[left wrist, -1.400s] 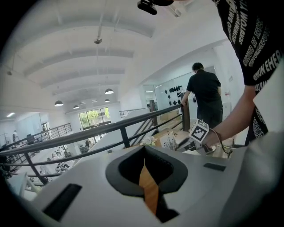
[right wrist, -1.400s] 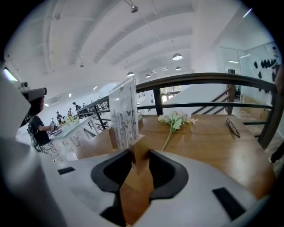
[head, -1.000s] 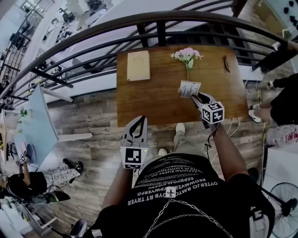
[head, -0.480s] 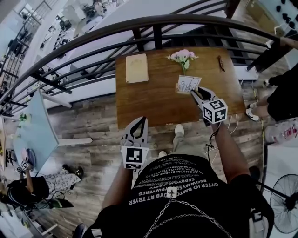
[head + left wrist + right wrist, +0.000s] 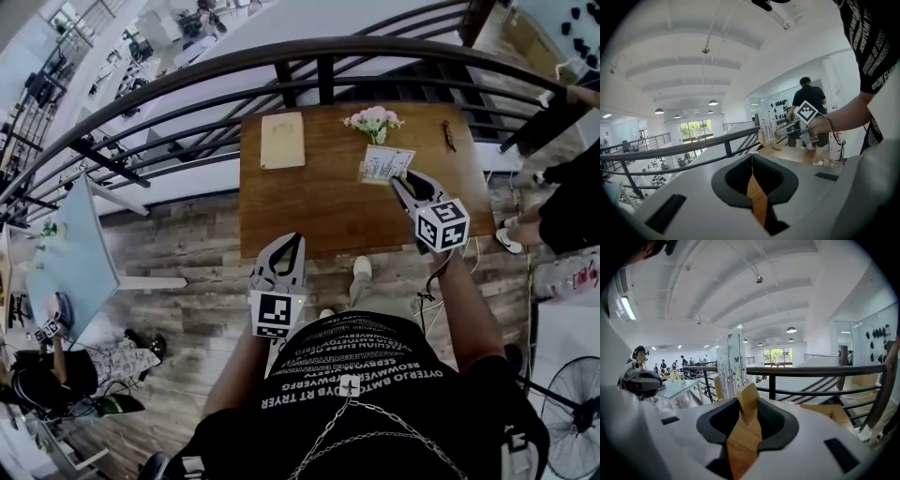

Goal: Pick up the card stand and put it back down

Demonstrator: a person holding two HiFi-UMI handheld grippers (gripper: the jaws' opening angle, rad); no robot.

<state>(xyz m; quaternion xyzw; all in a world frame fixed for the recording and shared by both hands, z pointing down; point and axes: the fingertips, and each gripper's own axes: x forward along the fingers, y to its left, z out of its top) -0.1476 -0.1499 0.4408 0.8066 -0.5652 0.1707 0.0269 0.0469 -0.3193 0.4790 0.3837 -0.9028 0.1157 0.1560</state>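
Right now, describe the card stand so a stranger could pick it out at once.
Find the wooden table beside the black railing. Near its far right, just in front of the pink flowers, the fingers of the right gripper clamp the card stand. It is the only upright white printed card on a small wooden block; the tan pad lies flat.

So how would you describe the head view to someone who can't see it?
Seen from above, a person's right gripper grips a card stand over a wooden table by a railing. The table also holds a beige notebook and pink flowers; the left gripper, shut and empty, is at the table's near edge.
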